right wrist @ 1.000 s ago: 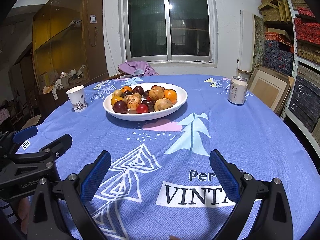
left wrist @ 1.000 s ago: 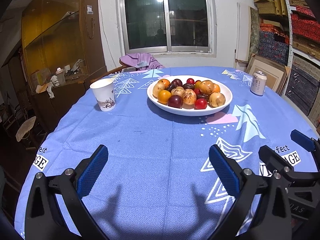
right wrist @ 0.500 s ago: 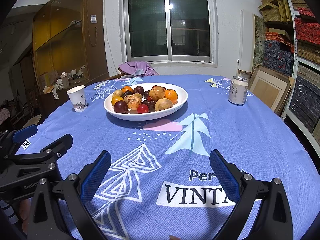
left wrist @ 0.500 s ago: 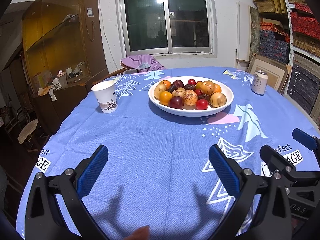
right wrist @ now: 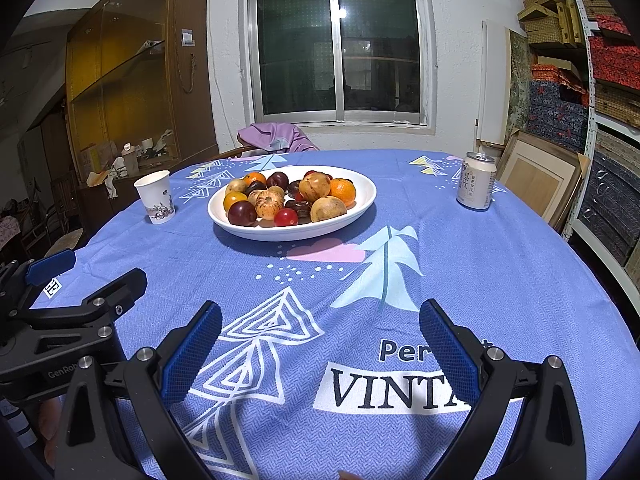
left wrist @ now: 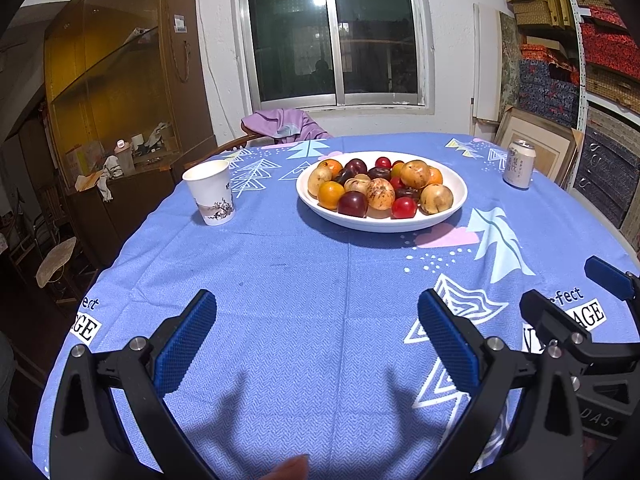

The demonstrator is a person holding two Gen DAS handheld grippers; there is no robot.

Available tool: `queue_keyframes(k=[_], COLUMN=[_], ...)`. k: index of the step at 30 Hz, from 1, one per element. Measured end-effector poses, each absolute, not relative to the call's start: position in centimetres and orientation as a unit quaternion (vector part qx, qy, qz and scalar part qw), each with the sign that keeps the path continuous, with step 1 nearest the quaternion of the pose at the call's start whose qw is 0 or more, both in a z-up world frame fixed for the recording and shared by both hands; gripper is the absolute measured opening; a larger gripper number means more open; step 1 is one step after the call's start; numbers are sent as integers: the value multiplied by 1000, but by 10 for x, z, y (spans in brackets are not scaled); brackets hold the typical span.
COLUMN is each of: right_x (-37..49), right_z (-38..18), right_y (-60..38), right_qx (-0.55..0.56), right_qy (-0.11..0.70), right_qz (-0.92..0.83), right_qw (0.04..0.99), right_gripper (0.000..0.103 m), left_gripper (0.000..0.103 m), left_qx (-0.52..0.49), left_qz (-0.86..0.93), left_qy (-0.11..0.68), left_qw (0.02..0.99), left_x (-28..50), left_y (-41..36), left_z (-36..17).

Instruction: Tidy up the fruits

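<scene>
The left gripper (left wrist: 316,336) sits low in its frame with jaws wide apart and nothing between them, only blue patterned cloth over the bench (left wrist: 280,280). The right gripper (right wrist: 320,340) is the same in its own view: jaws spread, empty, above the printed lettering.

Beyond both, toward the upper middle of each frame, stands the white bowl (left wrist: 452,188), well apart from either tool, heaped with fruits (left wrist: 380,190): orange citrus, dark plums, small red ones and speckled tan ones.

They look small, round and light, with smooth skins likely to slip or roll. The dark plums and red ones probably bruise, so a gentle close across the widest part seems wise. The topmost pieces at the near rim look easiest to take, since pulling a lower one could set the pile tumbling.

A paper cup (left wrist: 210,192) stands left of the bowl, a drink can (left wrist: 519,164) at the right.
</scene>
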State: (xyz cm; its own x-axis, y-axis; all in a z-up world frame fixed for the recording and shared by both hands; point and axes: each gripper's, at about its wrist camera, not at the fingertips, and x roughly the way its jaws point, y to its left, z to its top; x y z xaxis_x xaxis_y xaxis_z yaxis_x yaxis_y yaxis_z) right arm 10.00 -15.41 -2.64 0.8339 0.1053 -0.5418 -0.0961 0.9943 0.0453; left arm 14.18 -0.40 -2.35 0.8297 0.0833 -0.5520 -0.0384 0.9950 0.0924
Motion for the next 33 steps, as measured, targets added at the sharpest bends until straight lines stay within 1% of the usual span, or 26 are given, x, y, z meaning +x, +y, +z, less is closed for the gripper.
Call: queue_keyframes(k=[33], right_x=[100], right_z=[-27], right_y=[-154], right_qx=[9], right_qy=[283], right_qz=[53], right_qw=[958], right_gripper=[100], left_gripper=[99], left_qx=[37], left_qz=[32], left_qy=[294], left_qw=[954], left_x=[142], left_y=[-3], left_z=[-27])
